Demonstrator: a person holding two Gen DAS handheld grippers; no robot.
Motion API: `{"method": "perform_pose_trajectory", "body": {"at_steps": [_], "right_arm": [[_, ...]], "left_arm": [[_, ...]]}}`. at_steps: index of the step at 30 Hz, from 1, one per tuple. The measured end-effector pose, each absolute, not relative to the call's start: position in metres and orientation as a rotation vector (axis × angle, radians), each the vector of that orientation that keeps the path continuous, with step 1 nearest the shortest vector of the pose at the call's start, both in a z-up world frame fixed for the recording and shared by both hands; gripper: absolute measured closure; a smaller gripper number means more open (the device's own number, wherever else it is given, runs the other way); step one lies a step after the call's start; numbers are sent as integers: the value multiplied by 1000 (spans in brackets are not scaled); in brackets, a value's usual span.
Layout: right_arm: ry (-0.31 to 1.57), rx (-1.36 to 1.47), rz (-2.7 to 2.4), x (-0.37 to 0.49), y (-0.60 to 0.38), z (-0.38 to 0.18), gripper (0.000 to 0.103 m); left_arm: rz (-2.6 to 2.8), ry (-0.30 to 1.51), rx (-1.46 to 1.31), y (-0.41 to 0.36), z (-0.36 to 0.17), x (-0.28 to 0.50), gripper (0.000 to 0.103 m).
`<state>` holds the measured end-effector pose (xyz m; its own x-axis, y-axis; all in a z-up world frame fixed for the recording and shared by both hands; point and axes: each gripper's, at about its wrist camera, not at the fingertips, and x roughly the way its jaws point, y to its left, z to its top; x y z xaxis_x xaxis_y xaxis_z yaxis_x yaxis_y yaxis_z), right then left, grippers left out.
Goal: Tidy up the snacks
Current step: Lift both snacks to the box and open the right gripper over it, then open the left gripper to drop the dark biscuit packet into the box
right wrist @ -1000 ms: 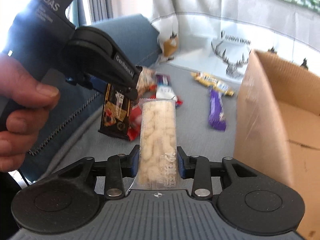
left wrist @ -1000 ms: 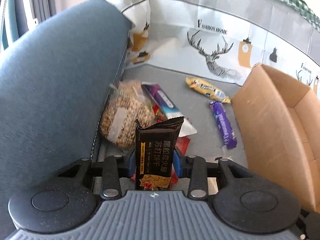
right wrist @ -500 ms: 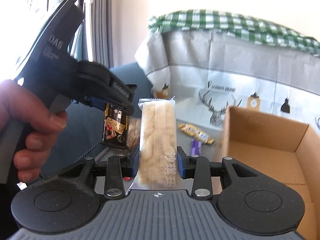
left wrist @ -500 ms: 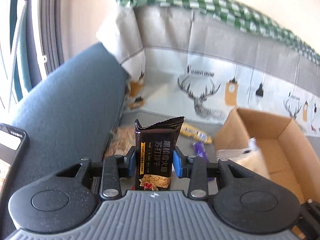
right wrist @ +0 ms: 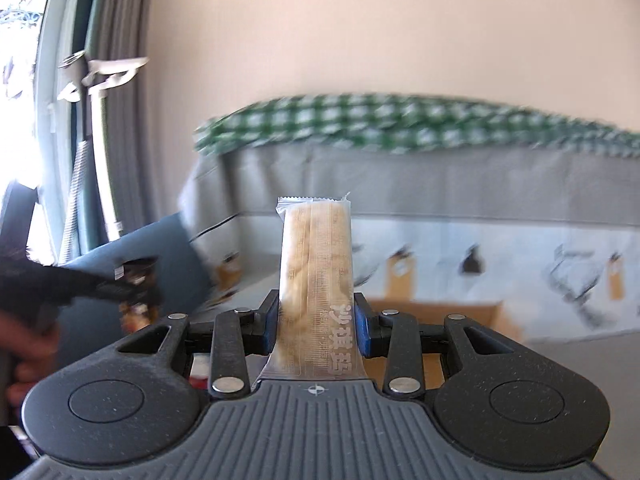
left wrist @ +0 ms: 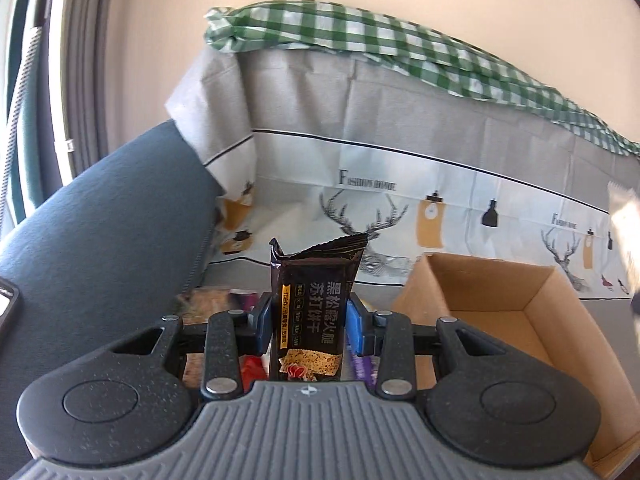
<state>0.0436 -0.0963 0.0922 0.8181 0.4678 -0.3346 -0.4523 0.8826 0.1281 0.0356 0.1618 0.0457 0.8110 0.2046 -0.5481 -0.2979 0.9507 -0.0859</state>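
My left gripper (left wrist: 310,326) is shut on a black cracker packet (left wrist: 314,312) and holds it upright in the air. An open cardboard box (left wrist: 492,304) stands on the grey sofa seat to its right. My right gripper (right wrist: 316,328) is shut on a clear packet of pale puffed snack (right wrist: 316,280), also upright and raised. In the right wrist view the left gripper (right wrist: 100,288) with its black packet shows blurred at the left, and the box (right wrist: 436,308) edge lies just behind the fingers. Other snacks (left wrist: 208,300) on the seat are mostly hidden behind my left gripper.
A dark blue sofa arm (left wrist: 100,240) rises on the left. A deer-print cover (left wrist: 360,200) drapes the sofa back, with a green checked cloth (left wrist: 360,36) on top. A curtain and window (right wrist: 60,120) are at the far left.
Both grippers have lifted and tilted upward with their packets. The seat snacks have dropped out of sight and the wall and sofa back fill the views. The right view is motion-blurred.
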Motion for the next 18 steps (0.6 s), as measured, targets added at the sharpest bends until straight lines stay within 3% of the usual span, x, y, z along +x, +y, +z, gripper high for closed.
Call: {"method": "perform_pose_trajectory", "body": {"at_steps": [12, 13, 14, 15, 18], "right_arm": [[493, 100, 269, 75, -175, 47, 66], [495, 91, 266, 74, -174, 46, 68], [494, 81, 266, 73, -174, 45, 81], [493, 69, 268, 73, -173, 45, 86], [503, 39, 270, 75, -171, 44, 86]], "left_arm": [[173, 492, -187, 104, 46, 55, 62], [160, 482, -184, 97, 46, 57, 62], [145, 473, -179, 90, 46, 58, 62], [130, 466, -172, 82, 46, 59, 62], [79, 457, -151, 63, 44, 63, 62]]}}
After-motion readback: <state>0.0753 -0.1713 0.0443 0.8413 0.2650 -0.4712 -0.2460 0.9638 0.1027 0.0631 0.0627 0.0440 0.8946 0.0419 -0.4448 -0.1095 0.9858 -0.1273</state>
